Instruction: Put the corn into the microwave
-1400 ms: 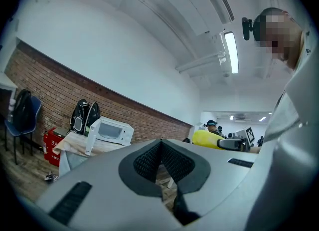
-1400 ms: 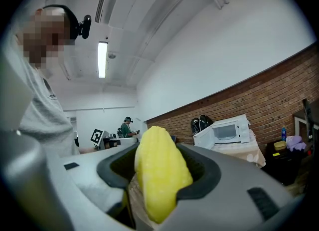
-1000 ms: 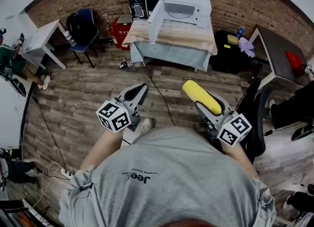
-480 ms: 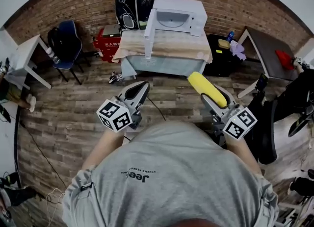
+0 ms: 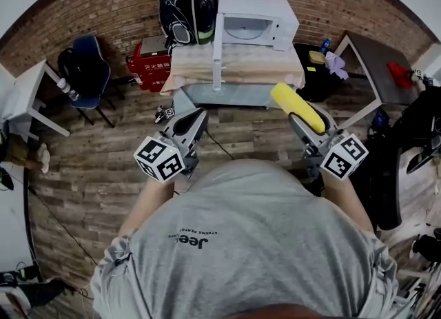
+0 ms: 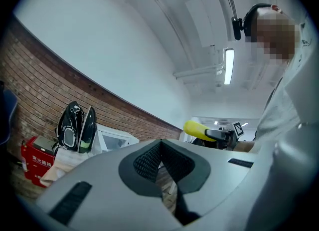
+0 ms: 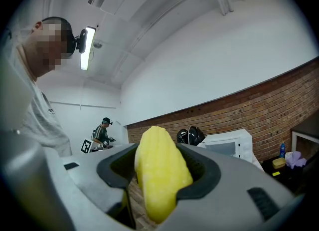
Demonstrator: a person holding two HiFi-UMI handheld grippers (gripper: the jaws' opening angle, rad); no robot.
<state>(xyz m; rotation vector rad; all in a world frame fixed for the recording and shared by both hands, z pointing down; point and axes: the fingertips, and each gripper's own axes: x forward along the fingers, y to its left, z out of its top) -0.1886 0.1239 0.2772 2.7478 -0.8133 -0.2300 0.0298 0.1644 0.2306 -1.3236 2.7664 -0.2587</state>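
Note:
A yellow corn cob [image 5: 298, 107] lies lengthwise between the jaws of my right gripper [image 5: 298, 119], which is shut on it, and sticks out past the fingertips. In the right gripper view the corn [image 7: 159, 175] fills the gap between the pads. My left gripper [image 5: 191, 123] is held level beside it, jaws together with nothing in them. The white microwave [image 5: 255, 18] stands ahead on a cloth-covered table [image 5: 234, 69], and its door [image 5: 219, 56] swings out toward me. From the left gripper view the microwave [image 6: 117, 140] shows at left and the corn [image 6: 197, 130] at right.
Black helmets and a bag [image 5: 186, 4] sit left of the microwave. A red box [image 5: 148, 63] and a blue chair [image 5: 86, 73] stand on the wood floor at left. A dark table [image 5: 379, 56] and a black office chair [image 5: 386, 166] are at right. Another person [image 7: 102, 130] stands far off.
The table and microwave have come nearer and more central as the person walked toward them. Both grippers moved forward with the body, and the corn stayed in the right jaws.

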